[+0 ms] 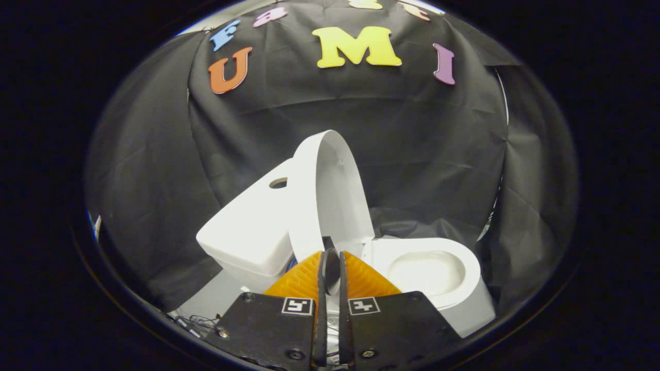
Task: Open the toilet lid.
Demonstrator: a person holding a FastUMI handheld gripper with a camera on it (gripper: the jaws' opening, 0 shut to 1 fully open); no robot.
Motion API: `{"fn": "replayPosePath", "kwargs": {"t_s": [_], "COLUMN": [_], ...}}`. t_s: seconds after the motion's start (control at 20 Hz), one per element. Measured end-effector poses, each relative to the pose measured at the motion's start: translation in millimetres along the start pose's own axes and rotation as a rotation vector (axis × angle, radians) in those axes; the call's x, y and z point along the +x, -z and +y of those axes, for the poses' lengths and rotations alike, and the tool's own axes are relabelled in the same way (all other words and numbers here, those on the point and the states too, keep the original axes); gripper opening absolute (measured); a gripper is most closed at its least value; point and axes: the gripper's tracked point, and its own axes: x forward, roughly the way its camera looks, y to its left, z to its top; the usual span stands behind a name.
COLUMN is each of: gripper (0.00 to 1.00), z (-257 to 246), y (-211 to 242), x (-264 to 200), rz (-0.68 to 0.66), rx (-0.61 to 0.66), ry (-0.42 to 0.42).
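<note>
Gripper view, reading left to right.

Cistern: white, with a round flush-button hole on its top face. It stands at the left of the toilet, against the black cloth wall.

Toilet lid: raised, standing close to upright and leaning back toward the cistern. The inner face is turned toward the bowl. The lower end, by the hinge, sits just ahead of the fingertips.

Gripper: fingers brought close together, with a narrow slit between them. Nothing can be seen held in that slit. The tips point at the base of the lid; contact with it cannot be confirmed from this angle.

Bowl: uncovered, seat ring and basin both exposed, to the right of the fingers and slightly beyond them. The lid does not overlap it.

Floor: pale patch showing under the cistern, with a few thin wires lying at its near edge.

Progress, judged: the lid is off the bowl and appears to stand on its own, so the opening looks essentially complete. Remaining, if anything: confirm the lid rests stably against the cistern, then draw the gripper clear without knocking it forward.
</note>
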Motion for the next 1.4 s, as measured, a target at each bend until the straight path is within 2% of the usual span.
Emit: {"fn": "replayPosePath", "kwargs": {"t_s": [0.55, 0.65, 0.7, 0.85, 1.0, 1.2, 1.4], "gripper": [0.14, 0.16, 0.16, 0.65, 0.65, 1.0, 1.0], "z": [4, 5, 8, 15, 18, 2, -39], "y": [0, 0, -2, -7, -44, -61, -58], "x": [1, 1, 1, -8, -46, -96, -146], "rz": [0.026, 0.025, 0.016, -0.028, -0.212, -0.352, -0.42], "rx": [-0.186, -0.21, -0.205, -0.199, -0.226, -0.206, -0.142], "ry": [0.111, 0.109, 0.083, 0.046, 0.051, 0.024, 0.008]}}
